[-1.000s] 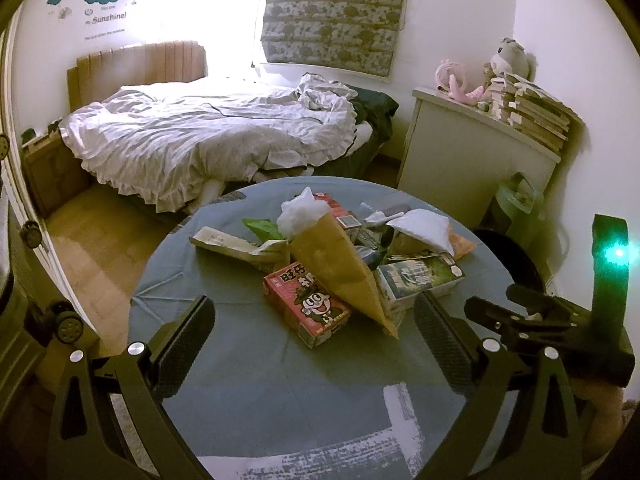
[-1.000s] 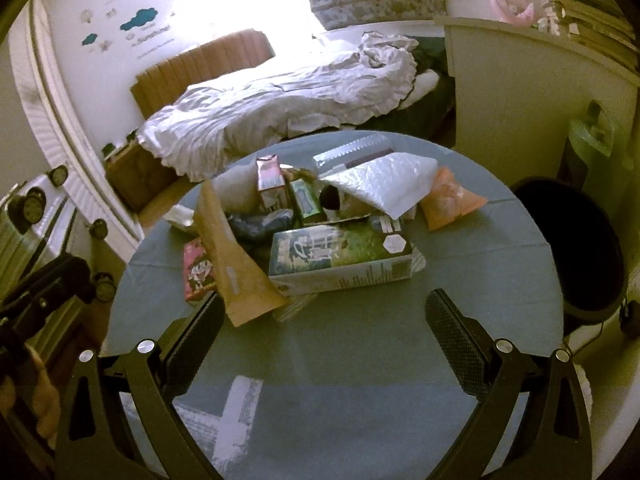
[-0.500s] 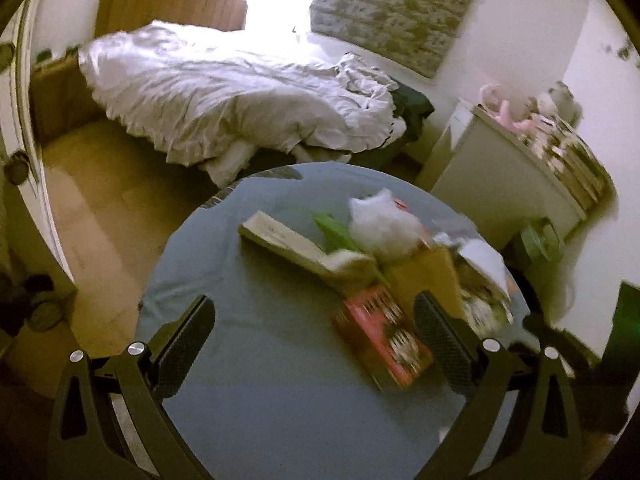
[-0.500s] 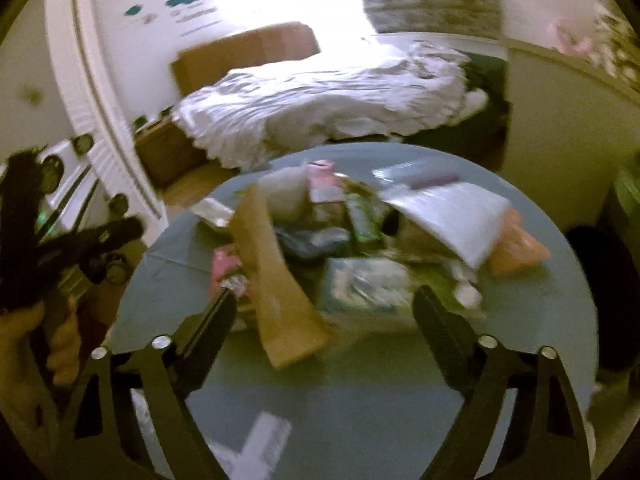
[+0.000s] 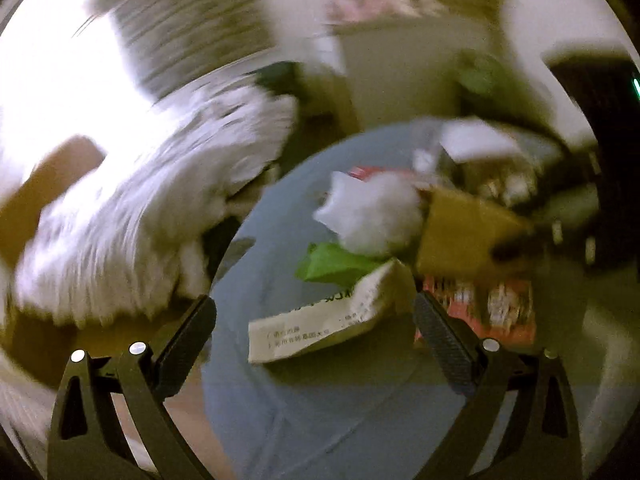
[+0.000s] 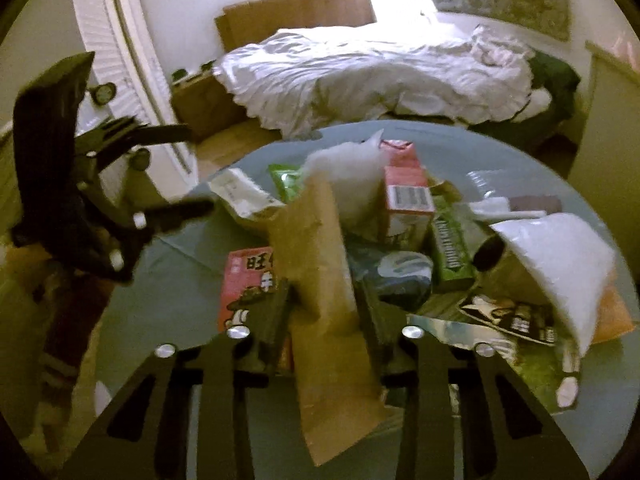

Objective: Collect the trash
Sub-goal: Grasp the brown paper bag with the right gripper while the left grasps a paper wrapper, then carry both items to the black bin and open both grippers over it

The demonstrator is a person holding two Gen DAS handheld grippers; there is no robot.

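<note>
A heap of trash lies on the round grey-blue table (image 6: 160,320). In the right wrist view a long brown paper bag (image 6: 320,264) runs between my right gripper's (image 6: 326,312) jaws, which are closing, with both pads against its sides. Beside it are a red snack box (image 6: 244,280), a white wad (image 6: 348,176), a pink carton (image 6: 404,196) and a green box (image 6: 450,244). My left gripper (image 5: 316,340) stands open over a torn white paper packet (image 5: 320,320), with nothing gripped. A green wrapper (image 5: 332,264) lies behind the packet. The left wrist view is blurred.
A white padded mailer (image 6: 556,264) and an orange packet (image 6: 616,316) lie at the heap's right. An unmade bed (image 6: 380,76) stands beyond the table, a pale cabinet (image 6: 612,120) to the right. My left gripper (image 6: 196,168) hovers at the table's left edge.
My right gripper moved in on the heap and its jaws narrowed around the brown paper bag. My left gripper swung left and rolled, now over the white packet.
</note>
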